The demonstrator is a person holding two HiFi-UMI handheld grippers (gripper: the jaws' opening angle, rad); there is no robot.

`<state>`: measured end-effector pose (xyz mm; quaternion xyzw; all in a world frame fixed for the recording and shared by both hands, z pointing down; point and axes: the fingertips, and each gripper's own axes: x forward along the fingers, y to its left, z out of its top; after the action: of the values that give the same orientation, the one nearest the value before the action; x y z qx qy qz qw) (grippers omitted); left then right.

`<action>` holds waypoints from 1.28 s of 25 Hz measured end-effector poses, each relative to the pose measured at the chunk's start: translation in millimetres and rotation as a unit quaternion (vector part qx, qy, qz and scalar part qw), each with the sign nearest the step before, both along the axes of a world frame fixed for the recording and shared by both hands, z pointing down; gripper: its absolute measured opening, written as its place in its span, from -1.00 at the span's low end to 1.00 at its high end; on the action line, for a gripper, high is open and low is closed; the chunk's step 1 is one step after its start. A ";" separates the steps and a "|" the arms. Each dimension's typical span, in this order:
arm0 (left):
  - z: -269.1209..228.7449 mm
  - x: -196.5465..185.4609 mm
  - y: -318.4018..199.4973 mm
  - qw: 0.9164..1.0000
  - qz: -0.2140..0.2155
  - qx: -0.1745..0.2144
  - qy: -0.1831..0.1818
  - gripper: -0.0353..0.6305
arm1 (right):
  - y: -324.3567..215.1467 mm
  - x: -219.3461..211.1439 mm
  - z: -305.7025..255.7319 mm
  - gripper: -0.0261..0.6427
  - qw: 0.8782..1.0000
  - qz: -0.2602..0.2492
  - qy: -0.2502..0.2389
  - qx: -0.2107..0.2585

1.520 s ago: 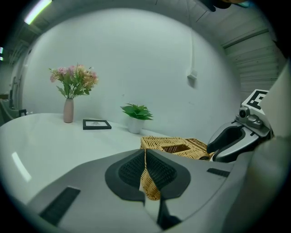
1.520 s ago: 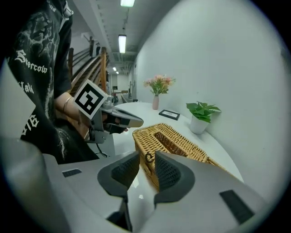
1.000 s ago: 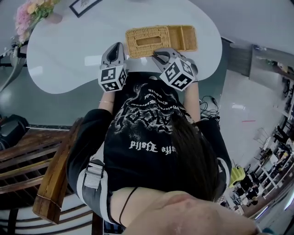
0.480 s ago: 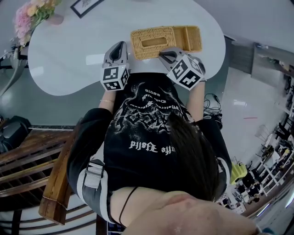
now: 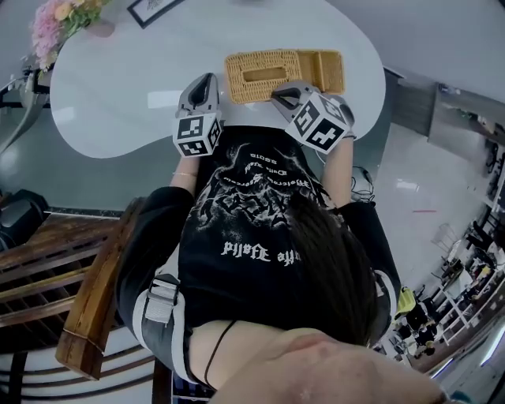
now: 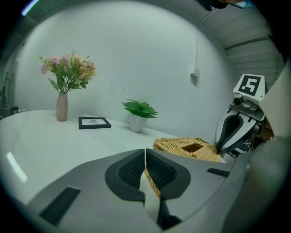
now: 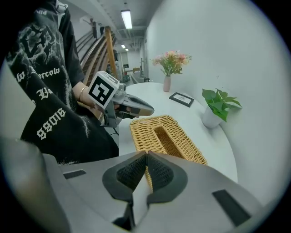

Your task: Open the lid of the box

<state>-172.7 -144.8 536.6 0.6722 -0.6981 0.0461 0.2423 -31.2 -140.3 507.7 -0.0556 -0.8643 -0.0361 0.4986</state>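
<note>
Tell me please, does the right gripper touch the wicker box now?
Touching. In the right gripper view, the right gripper, whose jaws have just been closing, pinches the near edge of the wicker box between its pads.

in the head view the right gripper [image 5: 278,96], whose jaws have just been closing, covers the box [image 5: 245,88] rim at 6 o'clock. in its own view that rim runs behind the meeting pads, so whether wicker is caught between them cannot be told. the left gripper [image 6: 145,151] likewise hides the box's near corner. flowers [image 5: 55,24] and picture frame [image 5: 154,8] at 11 o'clock are cut by the top edge; the frame's print is too small to read.
</note>
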 end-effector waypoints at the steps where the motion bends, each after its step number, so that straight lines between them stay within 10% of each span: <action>1: 0.8 -0.5 -1.1 1.000 -0.004 -0.001 0.001 -0.81 | -1.1 -1.1 -0.8 -0.81 1.000 -0.007 0.004 0.006; 32: 0.1 -0.4 -6.6 0.999 -0.041 0.005 -0.001 -0.81 | -27.9 -19.2 -59.3 -0.81 0.996 -0.067 -0.047 0.044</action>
<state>-173.1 -151.4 536.6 0.6441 -0.7257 0.0329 0.2397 -50.3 -168.1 448.4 -0.0901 -0.8787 -0.1097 0.4557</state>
